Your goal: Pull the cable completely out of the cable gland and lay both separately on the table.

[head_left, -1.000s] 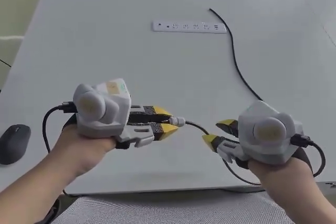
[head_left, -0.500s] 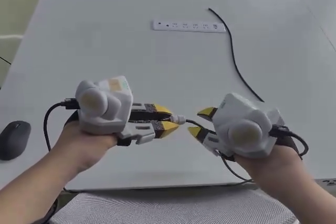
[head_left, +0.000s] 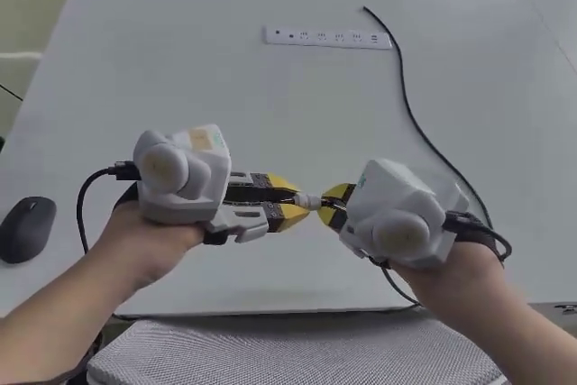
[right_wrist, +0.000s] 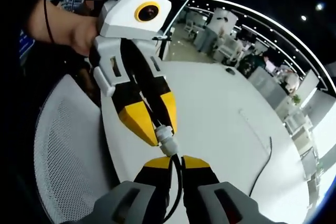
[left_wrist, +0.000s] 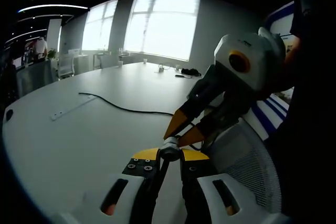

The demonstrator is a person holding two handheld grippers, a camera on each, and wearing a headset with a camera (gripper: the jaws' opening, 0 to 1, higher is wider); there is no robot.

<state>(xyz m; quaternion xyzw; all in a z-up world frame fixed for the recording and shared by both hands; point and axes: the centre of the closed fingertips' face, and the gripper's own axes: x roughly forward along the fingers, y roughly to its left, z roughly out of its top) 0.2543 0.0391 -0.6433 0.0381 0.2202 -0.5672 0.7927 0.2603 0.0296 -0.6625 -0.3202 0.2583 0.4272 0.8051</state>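
A small white cable gland [head_left: 309,202] is held in the air over the table's near edge, with my left gripper [head_left: 290,207] shut on it from the left. A thin black cable [head_left: 406,101] leaves the gland, passes under my right hand and trails away across the white table [head_left: 180,87]. My right gripper [head_left: 332,207] faces the left one, tip to tip. In the right gripper view its jaws [right_wrist: 177,162] stand shut on the cable [right_wrist: 177,182] just behind the gland [right_wrist: 165,140]. The left gripper view shows the gland [left_wrist: 169,148] between its yellow tips.
A white power strip [head_left: 329,38] lies across the far middle of the table. A dark mouse [head_left: 27,227] sits at the left edge. A grey mesh chair [head_left: 270,358] is below the table's near edge, under both hands.
My right gripper has moved left, from open and apart to right up against the gland, and has shut on the cable. The left gripper has held the gland nearly still.
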